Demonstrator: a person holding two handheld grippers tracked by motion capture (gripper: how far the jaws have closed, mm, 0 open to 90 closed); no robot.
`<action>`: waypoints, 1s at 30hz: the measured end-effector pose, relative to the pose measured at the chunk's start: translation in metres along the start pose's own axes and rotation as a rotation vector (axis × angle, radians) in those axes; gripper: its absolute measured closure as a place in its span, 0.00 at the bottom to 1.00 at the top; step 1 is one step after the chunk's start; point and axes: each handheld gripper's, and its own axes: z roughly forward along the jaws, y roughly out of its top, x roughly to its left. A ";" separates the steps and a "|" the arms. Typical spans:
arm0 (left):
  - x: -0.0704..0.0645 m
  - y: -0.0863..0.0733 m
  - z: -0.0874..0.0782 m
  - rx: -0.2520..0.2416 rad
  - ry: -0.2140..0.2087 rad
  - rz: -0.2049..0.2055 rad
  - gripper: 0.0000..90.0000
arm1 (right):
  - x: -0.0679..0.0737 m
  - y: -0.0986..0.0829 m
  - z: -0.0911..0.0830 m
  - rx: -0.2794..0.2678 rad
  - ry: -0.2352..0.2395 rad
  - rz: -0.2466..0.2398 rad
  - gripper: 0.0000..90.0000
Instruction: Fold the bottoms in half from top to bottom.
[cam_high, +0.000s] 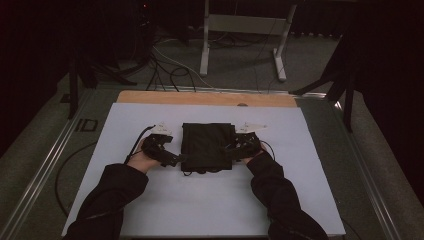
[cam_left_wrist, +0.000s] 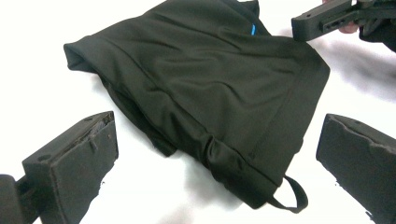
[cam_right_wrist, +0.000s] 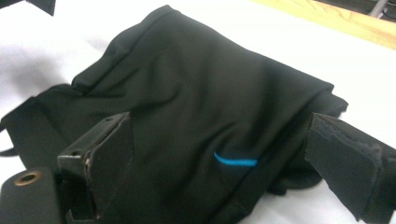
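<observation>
A folded black garment (cam_high: 207, 146) lies flat near the middle of a white sheet (cam_high: 210, 205) that covers the table, its outline roughly square in the high view. In the left gripper view the garment (cam_left_wrist: 205, 88) shows a stitched hem band along its near edge, a thin loop (cam_left_wrist: 293, 198) trailing from the near corner onto the sheet, and a short blue mark (cam_left_wrist: 253, 29) near its far edge. In the right gripper view the same blue mark (cam_right_wrist: 235, 161) sits on the near part of the cloth (cam_right_wrist: 196, 102), between the two jaws.

The left gripper (cam_high: 175, 159) rests at the garment's left edge, close to its near corner. Its jaws stand wide apart and released; in the left gripper view they flank the hem corner without touching it, the left gripper (cam_left_wrist: 219, 154) holding nothing.

The right gripper (cam_high: 232, 148) sits at the garment's right edge. Its jaws are likewise spread; in the right gripper view one jaw lies over the cloth and the other just beside its edge, with the fabric between them but not pinched by the right gripper (cam_right_wrist: 224, 158).

Dark sleeves (cam_high: 112, 195) enter from the bottom of the high view. A bare wooden strip (cam_high: 200, 98) of table shows beyond the sheet, and cables (cam_high: 165, 67) and a metal frame (cam_high: 245, 30) stand on the floor behind.
</observation>
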 end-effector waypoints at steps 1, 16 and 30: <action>0.000 -0.001 -0.001 0.005 0.003 0.007 0.00 | 0.000 -0.001 -0.001 0.001 0.000 -0.004 0.10; -0.006 -0.026 -0.017 0.015 0.012 0.038 0.00 | 0.003 -0.024 -0.018 0.018 -0.003 -0.030 0.10; -0.014 -0.050 -0.029 0.009 -0.004 0.028 0.00 | 0.011 -0.046 -0.033 0.032 0.009 -0.028 0.10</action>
